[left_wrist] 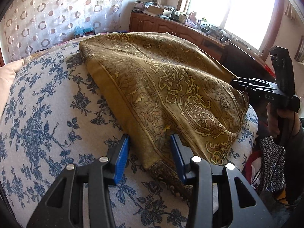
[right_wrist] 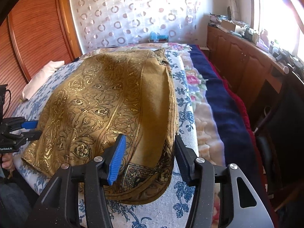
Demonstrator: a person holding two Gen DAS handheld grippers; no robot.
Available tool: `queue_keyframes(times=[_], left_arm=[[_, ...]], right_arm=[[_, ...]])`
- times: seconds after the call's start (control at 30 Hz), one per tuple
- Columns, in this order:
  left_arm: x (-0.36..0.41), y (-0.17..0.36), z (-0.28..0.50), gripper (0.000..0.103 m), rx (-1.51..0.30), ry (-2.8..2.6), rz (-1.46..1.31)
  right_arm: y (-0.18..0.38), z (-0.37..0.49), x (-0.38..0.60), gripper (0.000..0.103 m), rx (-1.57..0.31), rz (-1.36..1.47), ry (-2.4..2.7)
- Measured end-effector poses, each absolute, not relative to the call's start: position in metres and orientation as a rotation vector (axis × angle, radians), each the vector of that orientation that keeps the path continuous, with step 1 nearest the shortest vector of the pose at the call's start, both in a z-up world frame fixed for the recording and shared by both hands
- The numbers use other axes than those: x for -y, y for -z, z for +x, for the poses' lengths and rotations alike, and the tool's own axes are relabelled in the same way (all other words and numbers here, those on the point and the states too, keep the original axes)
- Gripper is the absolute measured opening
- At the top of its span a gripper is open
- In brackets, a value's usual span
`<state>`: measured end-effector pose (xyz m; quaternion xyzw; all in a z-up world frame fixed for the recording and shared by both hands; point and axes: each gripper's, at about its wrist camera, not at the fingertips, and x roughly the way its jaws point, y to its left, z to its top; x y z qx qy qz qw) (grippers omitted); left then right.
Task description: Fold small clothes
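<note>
A golden-brown paisley cloth (left_wrist: 161,79) lies spread on a blue-flowered white bed cover (left_wrist: 47,114). It also shows in the right wrist view (right_wrist: 106,102). My left gripper (left_wrist: 150,140) is open, its blue pads on either side of the cloth's near left corner. My right gripper (right_wrist: 150,142) is open, its jaws on either side of the cloth's near right corner. The right gripper shows in the left wrist view (left_wrist: 235,82) at the cloth's right edge. The left gripper shows in the right wrist view (right_wrist: 35,128) at the cloth's left edge.
A pale pillow (right_wrist: 42,76) lies at the bed's far left. A flowered blanket (right_wrist: 201,102) and a navy blanket (right_wrist: 224,98) lie to the right. A wooden cabinet (right_wrist: 243,57) with clutter runs under the window. A patterned curtain (right_wrist: 133,15) hangs behind the bed.
</note>
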<state>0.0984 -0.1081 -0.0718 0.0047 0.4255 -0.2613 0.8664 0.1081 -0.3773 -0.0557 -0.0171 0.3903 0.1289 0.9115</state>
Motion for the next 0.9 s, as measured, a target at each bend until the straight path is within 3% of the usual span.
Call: queue_keyframes(times=[0.17, 0.27, 0.37, 0.4, 0.43, 0.9], left_arm=[[0.109, 0.071, 0.082, 0.042, -0.914, 0.616, -0.009], [0.111, 0.070, 0.074, 0.042, -0.922, 0.649, -0.005], [0.113, 0.070, 0.069, 0.021, -0.931, 0.687, -0.009], [0.114, 0.069, 0.070, 0.008, -0.927, 0.692, -0.009], [0.114, 0.066, 0.069, 0.007, -0.915, 0.703, -0.012], [0.109, -0.021, 0.100, 0.001, -0.715, 0.750, -0.090]], right_arm=[[0.047, 0.101, 0.372, 0.053, -0.772, -0.044, -0.273], [0.040, 0.095, 0.368, 0.060, -0.742, -0.051, -0.278], [0.032, 0.090, 0.364, 0.065, -0.712, -0.057, -0.295], [0.030, 0.088, 0.362, 0.067, -0.704, -0.062, -0.304], [0.028, 0.086, 0.360, 0.068, -0.698, -0.067, -0.312], [0.020, 0.062, 0.319, 0.073, -0.677, -0.109, -0.471]])
